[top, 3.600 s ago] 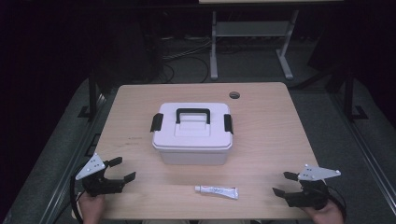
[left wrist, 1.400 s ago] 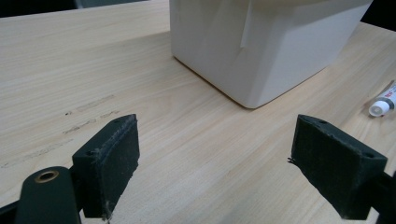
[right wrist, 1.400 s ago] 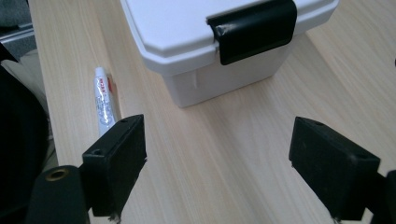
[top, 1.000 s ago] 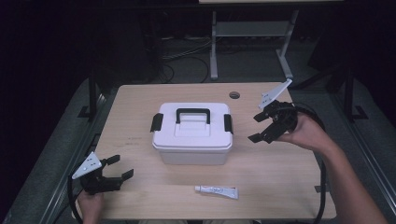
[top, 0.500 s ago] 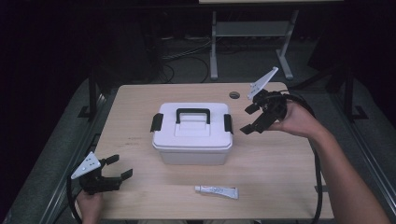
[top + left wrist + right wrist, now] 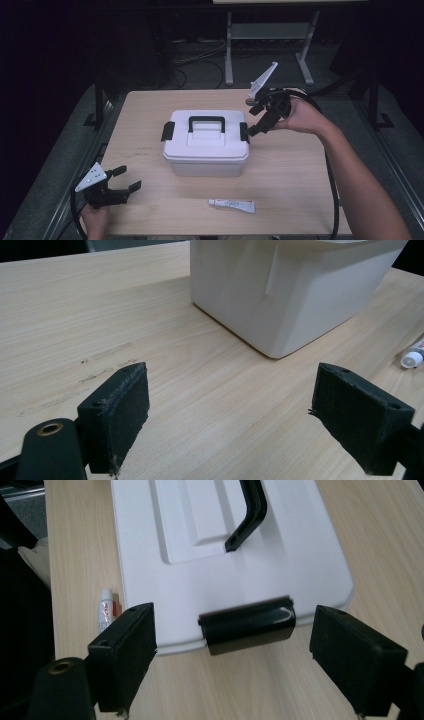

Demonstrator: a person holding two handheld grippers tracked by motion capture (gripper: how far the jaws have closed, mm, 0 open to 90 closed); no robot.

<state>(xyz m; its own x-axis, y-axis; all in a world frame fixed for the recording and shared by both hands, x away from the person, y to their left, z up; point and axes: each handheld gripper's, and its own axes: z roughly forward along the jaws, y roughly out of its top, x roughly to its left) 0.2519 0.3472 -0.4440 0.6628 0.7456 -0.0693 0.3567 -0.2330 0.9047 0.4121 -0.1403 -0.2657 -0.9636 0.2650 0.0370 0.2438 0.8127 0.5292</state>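
Since the earlier frames the right gripper point(image 6: 256, 118) has swung up from the lower right corner of the table and closed in on the right end of the white storage box point(image 6: 206, 142), while the left gripper point(image 6: 122, 186) has stayed low at the lower left of the frame. In the high view the box sits at mid-frame on the wooden table point(image 6: 300, 175), its black carry handle point(image 6: 206, 120) lying flat on the lid, a black latch point(image 6: 244, 132) on its right end and another point(image 6: 167, 131) on its left; a small white tube point(image 6: 231, 205) lies below it, near the front edge. The left gripper view has its jaws spread wide over bare wood, the box's corner point(image 6: 285, 290) in the upper middle and the tube's cap point(image 6: 413, 358) at the right edge. The right gripper view looks down on the lid, jaws wide and empty, the right latch point(image 6: 247, 624) centred between them but not yet touched. The step in hand looks like unclipping that latch: best to keep it centred, come down until one pad hooks its lower lip, then lever outward gently, since the box seems light enough to slide and the left gripper is well apart from it.
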